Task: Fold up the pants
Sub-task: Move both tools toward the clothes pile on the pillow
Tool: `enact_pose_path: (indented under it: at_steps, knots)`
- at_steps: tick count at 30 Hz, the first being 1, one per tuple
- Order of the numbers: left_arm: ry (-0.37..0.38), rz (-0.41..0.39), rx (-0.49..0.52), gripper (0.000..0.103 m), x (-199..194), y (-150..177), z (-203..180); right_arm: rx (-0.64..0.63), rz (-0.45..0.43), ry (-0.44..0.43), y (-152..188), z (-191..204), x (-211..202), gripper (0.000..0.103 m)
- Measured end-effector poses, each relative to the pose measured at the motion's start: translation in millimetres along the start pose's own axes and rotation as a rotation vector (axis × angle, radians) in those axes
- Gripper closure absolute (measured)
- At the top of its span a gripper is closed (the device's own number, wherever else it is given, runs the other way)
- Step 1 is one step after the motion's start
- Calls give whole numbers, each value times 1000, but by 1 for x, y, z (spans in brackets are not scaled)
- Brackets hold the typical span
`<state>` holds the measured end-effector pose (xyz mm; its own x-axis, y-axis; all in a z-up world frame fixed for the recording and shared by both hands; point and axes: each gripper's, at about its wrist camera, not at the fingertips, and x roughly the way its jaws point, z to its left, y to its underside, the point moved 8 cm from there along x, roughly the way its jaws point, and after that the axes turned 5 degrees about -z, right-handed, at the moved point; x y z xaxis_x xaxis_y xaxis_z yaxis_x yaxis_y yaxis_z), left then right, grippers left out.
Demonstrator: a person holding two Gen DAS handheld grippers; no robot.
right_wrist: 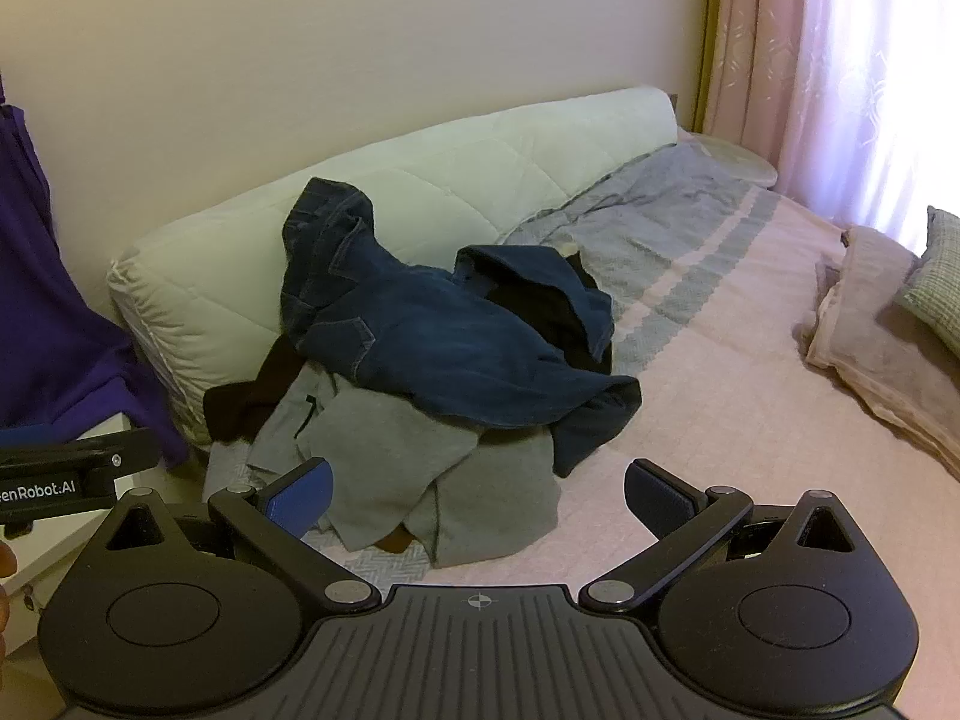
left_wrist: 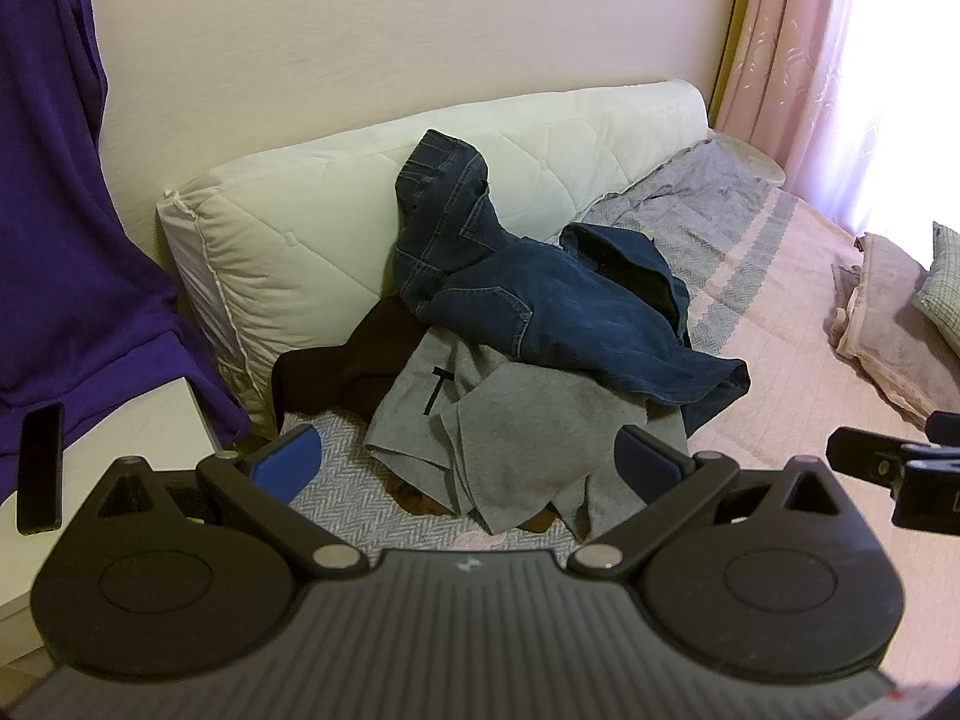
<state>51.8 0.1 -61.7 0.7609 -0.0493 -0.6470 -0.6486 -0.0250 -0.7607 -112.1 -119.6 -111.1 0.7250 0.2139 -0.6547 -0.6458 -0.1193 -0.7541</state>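
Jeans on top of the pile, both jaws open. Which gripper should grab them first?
Probably right. The right gripper has the jeans straight ahead, with their near edge just past its open jaws. The left gripper faces the grey garment first; the jeans lie beyond it. Close call.

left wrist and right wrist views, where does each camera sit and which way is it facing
Left wrist: sits on the left hand-held gripper, looking forward and down at the clothes pile on the bed; its own open blue-padded fingers show, and the right hand-held gripper pokes in at the right edge.
Right wrist: sits on the right hand-held gripper, facing the same pile from further right; its open fingers show, with part of the left one at the left edge.
Shared: jeans, grey garment, white cushion, curtain.
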Motion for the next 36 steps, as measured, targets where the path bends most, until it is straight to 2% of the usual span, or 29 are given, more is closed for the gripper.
enact_pose_path:
  at_steps: [30,36]
  knots:
    - [-3,9,-4,1,3,0,-2,3,-1,-1,-4,-8,4,2]
    - [-12,11,-2,1,4,4,-6,-2,-14,-33,-4,-18,3,2]
